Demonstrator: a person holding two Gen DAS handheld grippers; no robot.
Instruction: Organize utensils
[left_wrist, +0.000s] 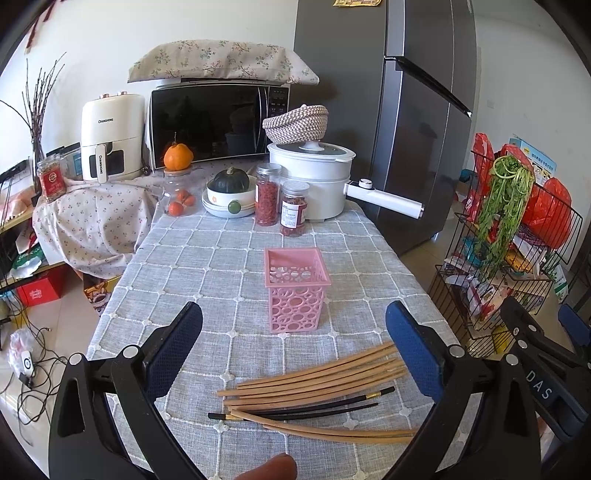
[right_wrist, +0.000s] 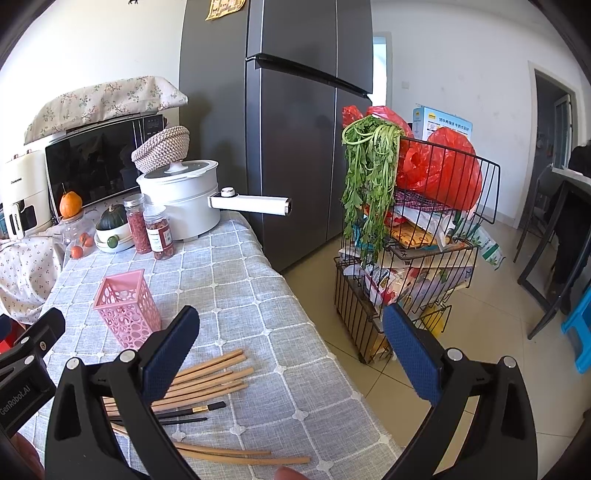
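Both grippers hang side by side, the left gripper and right gripper spread wide, gripping nothing.

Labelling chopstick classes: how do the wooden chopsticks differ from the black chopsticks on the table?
The wooden chopsticks are plain tan; the black chopsticks are dark with a gold band. The wooden chopsticks are many, the black chopsticks only a few. The wooden chopsticks lie both sides of the black chopsticks, which sit in the middle of the pile. Both lie flat on the checked tablecloth, outside the pink basket, ungrasped.
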